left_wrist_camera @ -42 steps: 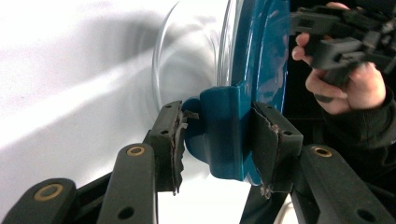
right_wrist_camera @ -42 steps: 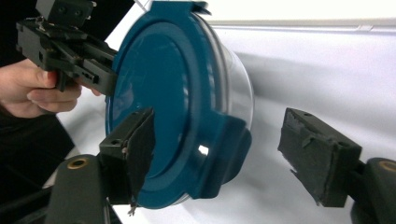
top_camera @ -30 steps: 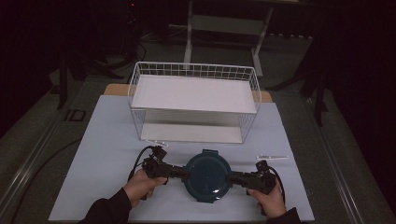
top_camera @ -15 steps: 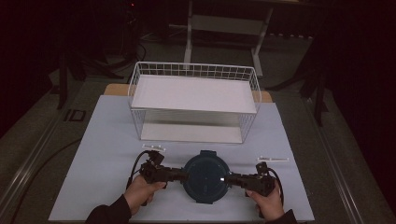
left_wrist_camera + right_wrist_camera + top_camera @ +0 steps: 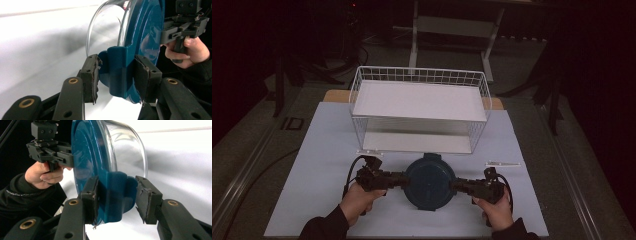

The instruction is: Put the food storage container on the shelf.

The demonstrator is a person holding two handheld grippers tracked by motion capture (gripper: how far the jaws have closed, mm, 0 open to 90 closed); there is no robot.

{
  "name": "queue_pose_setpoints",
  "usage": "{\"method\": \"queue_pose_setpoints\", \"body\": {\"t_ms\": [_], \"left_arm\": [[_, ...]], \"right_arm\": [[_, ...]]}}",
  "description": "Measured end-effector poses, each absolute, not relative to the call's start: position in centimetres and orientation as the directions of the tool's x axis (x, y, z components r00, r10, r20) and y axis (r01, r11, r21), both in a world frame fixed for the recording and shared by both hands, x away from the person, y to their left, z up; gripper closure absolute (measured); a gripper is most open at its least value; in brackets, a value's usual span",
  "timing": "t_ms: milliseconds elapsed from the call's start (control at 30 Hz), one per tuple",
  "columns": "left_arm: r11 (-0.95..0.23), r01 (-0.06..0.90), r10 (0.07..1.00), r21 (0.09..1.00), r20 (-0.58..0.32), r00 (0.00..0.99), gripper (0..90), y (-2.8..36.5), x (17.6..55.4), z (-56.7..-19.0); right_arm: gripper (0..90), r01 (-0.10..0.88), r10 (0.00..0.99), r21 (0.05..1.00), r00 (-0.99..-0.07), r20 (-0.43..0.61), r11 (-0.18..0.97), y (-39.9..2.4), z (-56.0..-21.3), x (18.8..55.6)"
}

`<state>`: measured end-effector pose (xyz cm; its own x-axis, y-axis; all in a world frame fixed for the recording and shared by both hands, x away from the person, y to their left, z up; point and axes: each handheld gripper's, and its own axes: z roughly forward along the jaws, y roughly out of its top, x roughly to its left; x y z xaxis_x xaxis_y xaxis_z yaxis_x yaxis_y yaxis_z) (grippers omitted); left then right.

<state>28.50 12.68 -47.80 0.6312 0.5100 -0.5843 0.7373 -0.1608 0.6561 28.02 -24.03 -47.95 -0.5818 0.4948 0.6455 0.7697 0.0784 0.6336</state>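
Observation:
A round glass container with a dark teal lid (image 5: 430,182) sits on the white table cover near the front edge. My left gripper (image 5: 404,180) comes in level from the left. In the left gripper view its pads (image 5: 91,75) press both sides of the lid's teal side clip (image 5: 117,72). My right gripper (image 5: 457,185) meets the container from the right. Its jaws have just been closing with the opposite clip (image 5: 115,195) between them, and the pads (image 5: 147,197) now touch it. A hand holds each gripper.
A white wire basket (image 5: 419,75) with a white shelf inside stands just behind the container. Two thin pale strips (image 5: 502,163) (image 5: 369,152) lie on the white table cover (image 5: 327,150), one by each front corner of the basket. Dark floor surrounds the table.

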Motion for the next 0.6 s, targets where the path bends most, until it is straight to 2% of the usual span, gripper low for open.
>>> {"method": "queue_pose_setpoints", "body": {"t_ms": [367, 600], "left_arm": [[-0.114, 0.664, 0.540, 0.739, -0.515, 0.666, 56.8, 14.3, 30.8, -46.4], [-0.094, 0.665, 0.557, 0.741, -0.514, 0.652, 56.7, 14.5, 32.6, -47.2]], "right_arm": [[55.9, 0.711, 0.479, 0.696, -0.647, 0.593, 0.098, -22.4, -46.6, 31.2], [55.8, 0.698, 0.485, 0.709, -0.656, 0.577, 0.100, -22.1, -47.2, 33.5]]}}
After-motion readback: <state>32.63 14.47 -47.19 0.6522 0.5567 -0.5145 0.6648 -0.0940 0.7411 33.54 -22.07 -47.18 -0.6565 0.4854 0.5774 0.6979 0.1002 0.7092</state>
